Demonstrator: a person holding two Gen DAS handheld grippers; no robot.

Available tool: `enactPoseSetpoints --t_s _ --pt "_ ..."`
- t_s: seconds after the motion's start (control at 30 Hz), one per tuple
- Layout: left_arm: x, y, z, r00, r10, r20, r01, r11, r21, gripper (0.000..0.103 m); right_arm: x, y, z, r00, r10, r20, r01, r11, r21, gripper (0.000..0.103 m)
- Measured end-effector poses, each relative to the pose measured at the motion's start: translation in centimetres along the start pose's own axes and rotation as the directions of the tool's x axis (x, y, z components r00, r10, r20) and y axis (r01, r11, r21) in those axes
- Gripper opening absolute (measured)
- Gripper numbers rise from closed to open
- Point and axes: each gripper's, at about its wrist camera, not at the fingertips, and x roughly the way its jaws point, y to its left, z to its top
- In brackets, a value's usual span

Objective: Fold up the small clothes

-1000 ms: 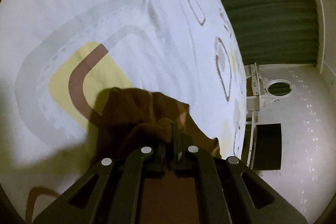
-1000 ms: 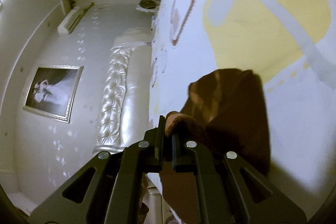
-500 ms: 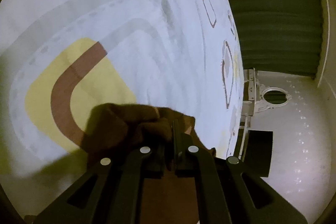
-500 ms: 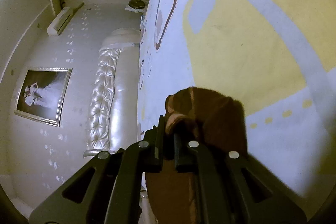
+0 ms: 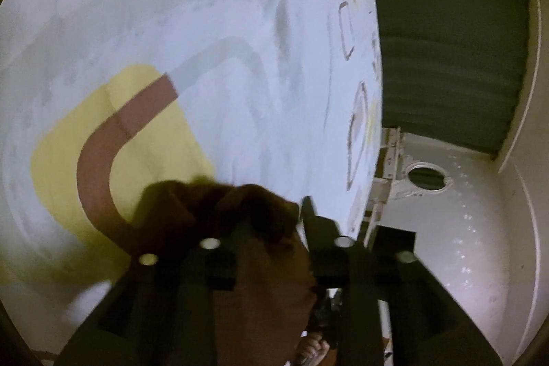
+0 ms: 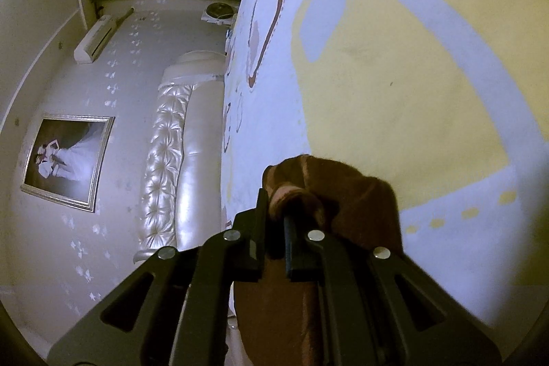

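Note:
A small brown garment (image 5: 219,211) lies bunched on the patterned bedsheet (image 5: 206,23). In the left wrist view my left gripper (image 5: 274,218) has its jaws spread apart, with brown cloth lying between them; the view is blurred. In the right wrist view my right gripper (image 6: 274,208) is shut on a fold of the same brown garment (image 6: 336,187), just above the sheet (image 6: 411,74). More of the garment hangs below the fingers and is hidden by them.
The bed edge runs close beside both grippers. Beyond it are a tufted white headboard (image 6: 171,143), a framed photo (image 6: 65,156), an air conditioner (image 6: 96,38) and a dark green curtain (image 5: 446,57).
My left gripper's jaws have come apart from the brown cloth they pinched. Both grippers have moved lower towards the sheet. The right gripper stays shut on the garment.

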Motion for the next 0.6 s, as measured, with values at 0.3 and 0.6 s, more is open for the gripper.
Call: enactPoseSetpoints --t_s 0.3,0.6 --pt "0.0 -1.1 0.7 0.991 0.132 0.029 -0.134 0.985 0.107 0.045 -0.6 0.4 0.4 0.998 -0.045 0.035 0.046 0.999 -0.024 0.016" --pt "-1.7 -2.3 -1.2 0.970 0.227 0.084 -0.242 0.928 0.282 0.045 -3.8 0.9 0.3 0.987 -0.083 0.139 0.087 0.996 -0.023 0.034"
